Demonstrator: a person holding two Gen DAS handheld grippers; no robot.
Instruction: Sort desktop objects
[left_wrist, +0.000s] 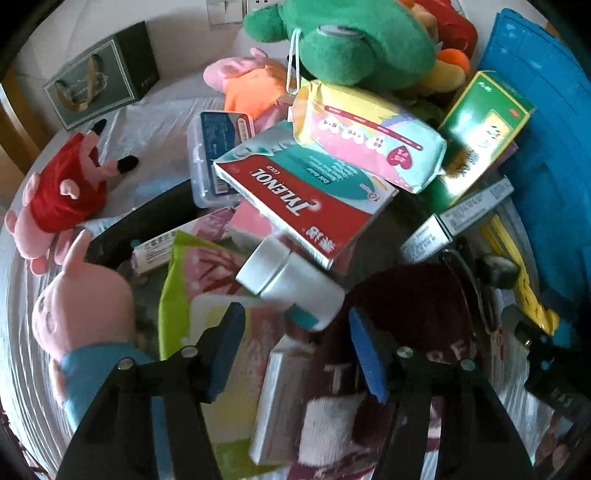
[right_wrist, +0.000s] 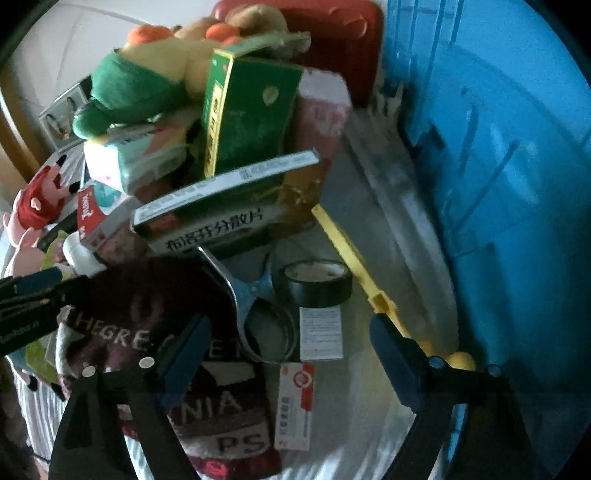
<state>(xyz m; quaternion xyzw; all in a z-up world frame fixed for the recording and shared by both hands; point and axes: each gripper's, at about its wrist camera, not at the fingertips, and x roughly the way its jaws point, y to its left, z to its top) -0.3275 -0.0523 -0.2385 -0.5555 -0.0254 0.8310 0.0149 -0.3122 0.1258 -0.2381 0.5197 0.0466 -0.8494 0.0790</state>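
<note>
The pile to be sorted sits heaped on a table covered in a white cloth (left_wrist: 155, 129). On top of it lies a red Tylenol box (left_wrist: 306, 195), tilted, with a pastel pack (left_wrist: 369, 136) leaning over its upper edge and a green box (left_wrist: 484, 133) just beside that. A green plush (left_wrist: 351, 44) crowns the heap at the back.

Lower in the pile a white tube (left_wrist: 291, 284) pokes out from under the Tylenol box, and below it is a small white box (left_wrist: 277, 398) next to a maroon knit cap (left_wrist: 417, 314) with white lettering. The left gripper (left_wrist: 295, 350) hangs over these with its jaws about half apart, holding nothing; the small white box and the edge of the cap show in the gap between its blue pads.

The right gripper (right_wrist: 291, 354) stands wide open, also empty, above the cap (right_wrist: 147, 314), a pair of blue-handled scissors (right_wrist: 255, 295), a roll of black tape (right_wrist: 317, 284) and a red-and-white leaflet (right_wrist: 295, 402). A yellow stick (right_wrist: 351, 254) runs along the cloth to its right, beside a blue crate (right_wrist: 498, 184).

Off to the left side lie two pink pig plushes, one in red (left_wrist: 62, 195) and one in blue (left_wrist: 85, 314), and a dark gift bag (left_wrist: 107, 74) stands well apart at the far edge.
</note>
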